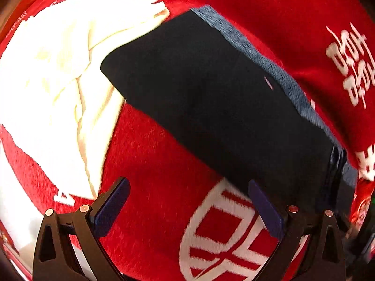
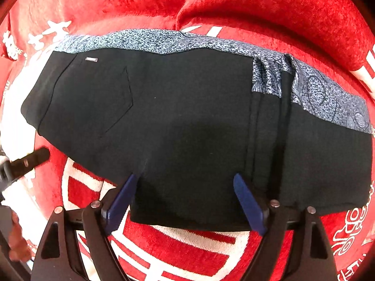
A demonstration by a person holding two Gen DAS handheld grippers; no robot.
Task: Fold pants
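Observation:
The black pants (image 2: pixel 187 117) lie folded in a compact stack on the red blanket (image 2: pixel 257 7), with a blue-white patterned side stripe (image 2: pixel 164 42) along the far edge and a back pocket at the left. My right gripper (image 2: pixel 185 182) is open and empty, its blue pads just above the stack's near edge. In the left wrist view the pants (image 1: pixel 222 98) run diagonally; my left gripper (image 1: pixel 187 187) is open and empty, over the blanket beside their near edge. The left gripper's black finger (image 2: pixel 28 161) shows at the left of the right wrist view.
The red blanket (image 1: pixel 152 164) with white lettering covers the whole surface and has a large cream-white patch (image 1: pixel 58 70) left of the pants. A raised fold of blanket (image 2: pixel 182 16) lies behind the pants. A hand (image 2: pixel 16 241) shows at the lower left.

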